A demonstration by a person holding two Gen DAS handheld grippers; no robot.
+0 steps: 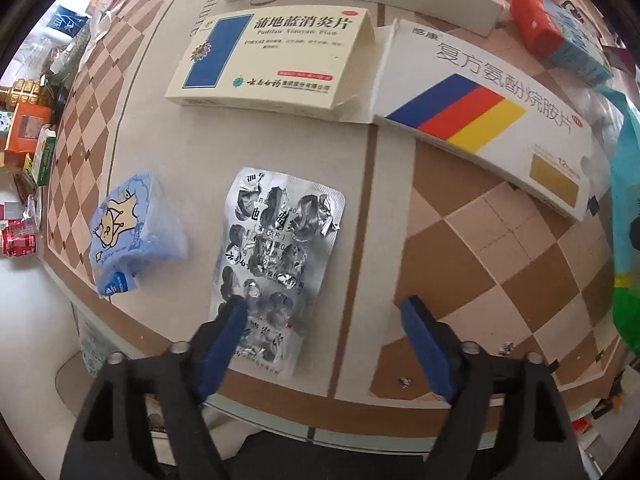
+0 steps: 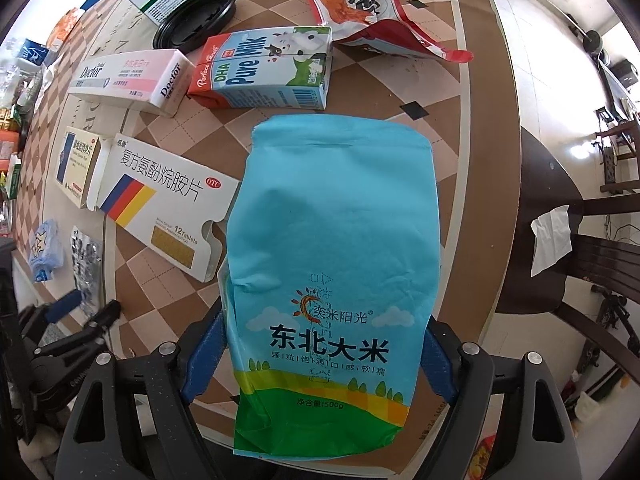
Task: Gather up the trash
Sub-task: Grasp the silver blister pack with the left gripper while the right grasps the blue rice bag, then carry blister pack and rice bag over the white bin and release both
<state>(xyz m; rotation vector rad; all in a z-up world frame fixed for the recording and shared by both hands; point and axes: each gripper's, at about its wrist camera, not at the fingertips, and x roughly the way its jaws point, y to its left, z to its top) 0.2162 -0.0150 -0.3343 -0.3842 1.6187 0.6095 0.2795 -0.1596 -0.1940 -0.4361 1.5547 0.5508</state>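
A used silver blister pack point(image 1: 276, 256) lies flat near the table's front edge, beside a crumpled blue tissue packet point(image 1: 134, 236). My left gripper point(image 1: 324, 308) is open just above the table, its left finger point(image 1: 224, 332) over the pack's lower corner. My right gripper point(image 2: 320, 344) has its jaws against the sides of a blue rice bag point(image 2: 332, 264) and holds it above the table. The blister pack point(image 2: 86, 264) and the left gripper point(image 2: 80, 304) also show at the left of the right wrist view.
On the checkered table point(image 1: 500, 248) lie a cream medicine box point(image 1: 276, 64), a white striped medicine box point(image 1: 488, 116), a milk carton point(image 2: 264, 68), a pink Doctor box point(image 2: 132, 80), a red snack bag point(image 2: 360, 0) and a black lid point(image 2: 196, 16). A chair point(image 2: 560, 208) stands right.
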